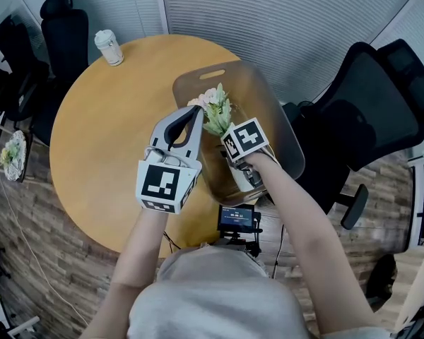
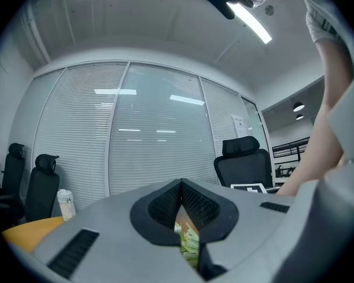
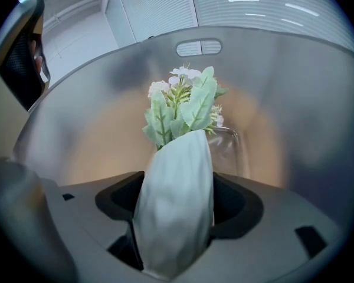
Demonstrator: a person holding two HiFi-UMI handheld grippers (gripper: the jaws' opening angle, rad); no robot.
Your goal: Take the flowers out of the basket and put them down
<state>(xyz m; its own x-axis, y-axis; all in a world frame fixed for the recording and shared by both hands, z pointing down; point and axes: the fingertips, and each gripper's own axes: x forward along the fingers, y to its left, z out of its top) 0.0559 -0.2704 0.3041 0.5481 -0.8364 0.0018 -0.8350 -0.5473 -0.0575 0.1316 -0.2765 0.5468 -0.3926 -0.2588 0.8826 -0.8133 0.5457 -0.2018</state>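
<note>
— Your pale grey shirt sits closest to the head camera. Both forearms reach out from it over the round wooden counter.

— Agreed. Your right claw is clamped on the pale paper wrap of the bouquet of white and pink blossoms with green leaves. Its jaws stand wide, with one pad pressing each side of the wrap.

— That bouquet is inside the walls of the translucent brown plastic basket, which stands on the right side of the counter. The blossoms point toward the far wall with the handle slot.

— Whether the foot of the wrap touches the basket floor, neither of us can tell you.

— Your left claw points level. Its jaws are brought together at the tips, with nothing pinched between them.

— It hangs just beside the basket's left rim and the blossoms. Contact with the rim can't be made out.

— Past your hands, a white lidded cup stands at the counter's far edge, well apart from the basket.

— And a black office chair is off to your right, beyond the basket.
</note>
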